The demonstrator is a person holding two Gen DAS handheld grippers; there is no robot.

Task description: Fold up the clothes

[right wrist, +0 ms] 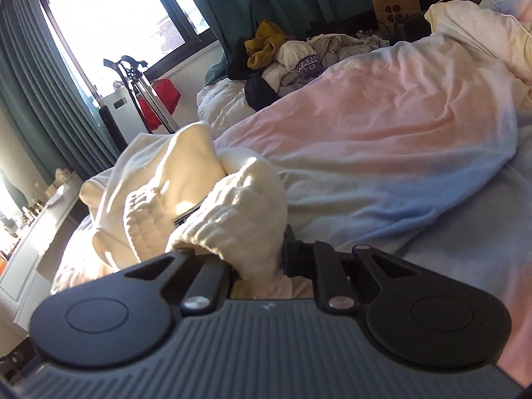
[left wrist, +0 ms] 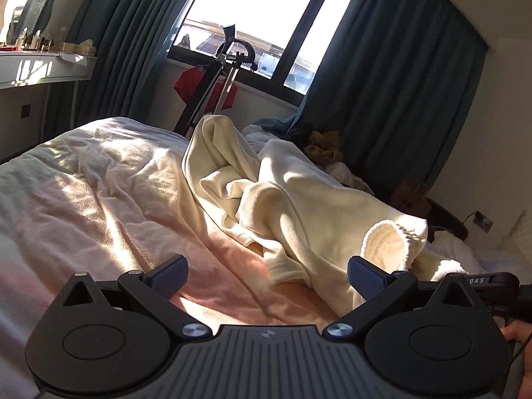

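Note:
A cream sweatshirt (left wrist: 292, 199) lies bunched and crumpled on the bed, its ribbed cuff at the right. My left gripper (left wrist: 266, 277) is open just before the garment's near hem, with its blue pads apart and nothing between them. In the right wrist view the same cream sweatshirt (right wrist: 186, 193) is bunched up, and its ribbed cuff (right wrist: 246, 212) sits between my right gripper's fingers. My right gripper (right wrist: 256, 259) is shut on that cuff; the cloth hides its fingertips. The right gripper's body (left wrist: 492, 281) shows at the right edge of the left wrist view.
The bed carries a rumpled pink and pale blue cover (right wrist: 382, 126). A heap of other clothes (right wrist: 292, 56) lies at the far side. A black stand with a red cloth (left wrist: 212, 83) is by the window. A white dresser (left wrist: 40, 66) is at the left.

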